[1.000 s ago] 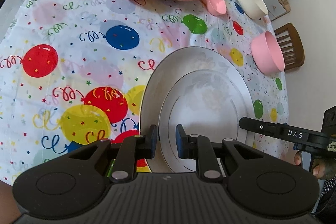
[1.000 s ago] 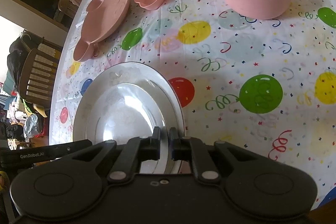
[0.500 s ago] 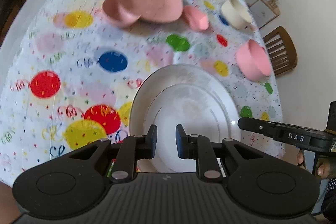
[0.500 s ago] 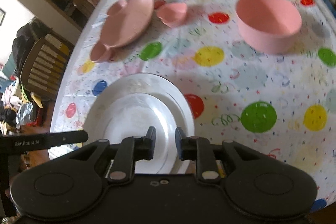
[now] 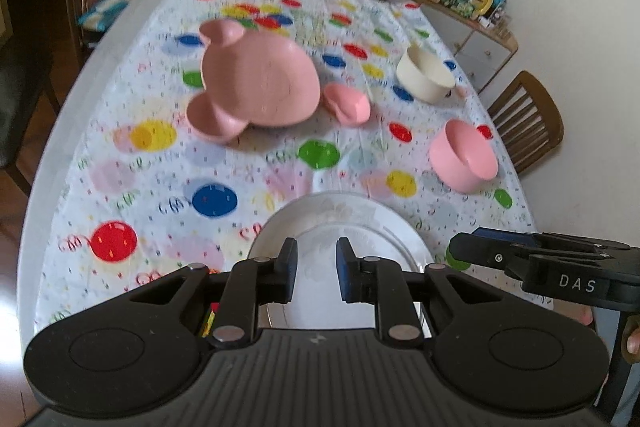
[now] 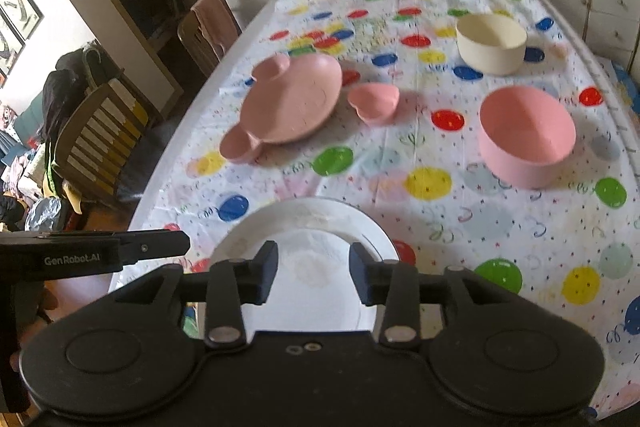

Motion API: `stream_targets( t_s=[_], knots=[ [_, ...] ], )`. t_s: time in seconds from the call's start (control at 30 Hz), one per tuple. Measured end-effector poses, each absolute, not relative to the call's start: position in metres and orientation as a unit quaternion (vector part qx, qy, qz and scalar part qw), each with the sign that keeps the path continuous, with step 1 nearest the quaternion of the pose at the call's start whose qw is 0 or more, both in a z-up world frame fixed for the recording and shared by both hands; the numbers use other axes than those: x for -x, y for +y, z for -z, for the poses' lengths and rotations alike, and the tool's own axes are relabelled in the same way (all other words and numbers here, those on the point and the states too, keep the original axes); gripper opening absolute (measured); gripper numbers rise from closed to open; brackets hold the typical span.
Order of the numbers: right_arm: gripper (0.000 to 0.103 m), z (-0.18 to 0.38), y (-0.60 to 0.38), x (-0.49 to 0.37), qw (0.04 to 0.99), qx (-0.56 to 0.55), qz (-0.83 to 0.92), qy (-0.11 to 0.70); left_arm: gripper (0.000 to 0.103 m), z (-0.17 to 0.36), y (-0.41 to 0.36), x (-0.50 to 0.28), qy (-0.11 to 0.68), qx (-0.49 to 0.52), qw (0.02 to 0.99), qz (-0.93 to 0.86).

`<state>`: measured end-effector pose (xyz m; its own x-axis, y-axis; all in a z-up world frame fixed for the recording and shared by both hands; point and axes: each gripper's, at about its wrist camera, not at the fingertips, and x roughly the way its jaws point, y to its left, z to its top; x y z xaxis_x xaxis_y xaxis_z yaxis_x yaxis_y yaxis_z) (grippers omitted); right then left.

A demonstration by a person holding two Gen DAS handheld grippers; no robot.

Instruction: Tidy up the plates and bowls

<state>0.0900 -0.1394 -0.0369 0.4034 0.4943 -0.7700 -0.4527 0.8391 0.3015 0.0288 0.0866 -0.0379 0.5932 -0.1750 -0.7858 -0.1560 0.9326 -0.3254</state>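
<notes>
two stacked white plates (image 5: pixel 352 223), the smaller resting inside the larger, lie at the near edge of a surface (image 5: pixel 160 163) covered in a balloon-print cloth. the left claw (image 5: pixel 316 269) and right claw (image 6: pixel 314 271) hang above them, both spread and holding nothing. beyond sit a pink mouse-eared plate (image 6: pixel 292 103), a pink bowl (image 6: pixel 526 141) and a cream bowl (image 6: pixel 491 43).

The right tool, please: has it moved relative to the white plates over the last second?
Yes. The right tool has pulled back and up from the white plates, and it has opened.
</notes>
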Motion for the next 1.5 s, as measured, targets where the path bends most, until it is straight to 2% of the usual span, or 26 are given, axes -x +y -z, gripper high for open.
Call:
stream_targets(
  t_s=[0.07, 0.1, 0.2, 0.23, 0.4, 0.57, 0.63, 0.77, 1.1, 1.5],
  knots=[
    [0.049, 0.030, -0.137, -0.089, 0.847, -0.019, -0.277, 0.454, 0.022, 0.030, 0.086, -0.028, 0.438, 0.181, 0.880, 0.000],
    [0.051, 0.026, -0.135, -0.087, 0.853, -0.016, -0.273, 0.445, 0.028, 0.026, 0.087, -0.027, 0.432, 0.182, 0.884, -0.002],
    [0.064, 0.015, -0.131, -0.086, 0.865, -0.009, -0.272, 0.421, 0.061, 0.013, 0.087, -0.027, 0.408, 0.171, 0.897, -0.018],
    [0.067, 0.012, -0.130, -0.085, 0.869, -0.007, -0.271, 0.414, 0.065, 0.009, 0.086, -0.026, 0.398, 0.162, 0.903, -0.026],
    [0.082, -0.003, -0.121, -0.088, 0.883, 0.006, -0.272, 0.383, 0.066, -0.007, 0.085, -0.030, 0.374, 0.140, 0.916, -0.042],
    [0.100, -0.015, -0.114, -0.098, 0.897, 0.019, -0.266, 0.351, 0.074, -0.014, 0.089, -0.044, 0.356, 0.128, 0.923, -0.066],
    [0.102, -0.020, -0.111, -0.105, 0.903, 0.025, -0.266, 0.335, 0.075, -0.014, 0.091, -0.053, 0.350, 0.122, 0.925, -0.078],
    [0.103, -0.020, -0.103, -0.128, 0.909, 0.037, -0.260, 0.324, 0.082, -0.014, 0.094, -0.071, 0.339, 0.110, 0.929, -0.100],
    [0.103, -0.001, -0.074, -0.208, 0.910, 0.067, -0.256, 0.319, 0.082, 0.008, 0.119, -0.142, 0.361, 0.102, 0.914, -0.154],
    [0.102, 0.050, -0.030, -0.288, 0.882, 0.096, -0.263, 0.379, 0.082, 0.052, 0.153, -0.213, 0.408, 0.118, 0.886, -0.187]
  ],
)
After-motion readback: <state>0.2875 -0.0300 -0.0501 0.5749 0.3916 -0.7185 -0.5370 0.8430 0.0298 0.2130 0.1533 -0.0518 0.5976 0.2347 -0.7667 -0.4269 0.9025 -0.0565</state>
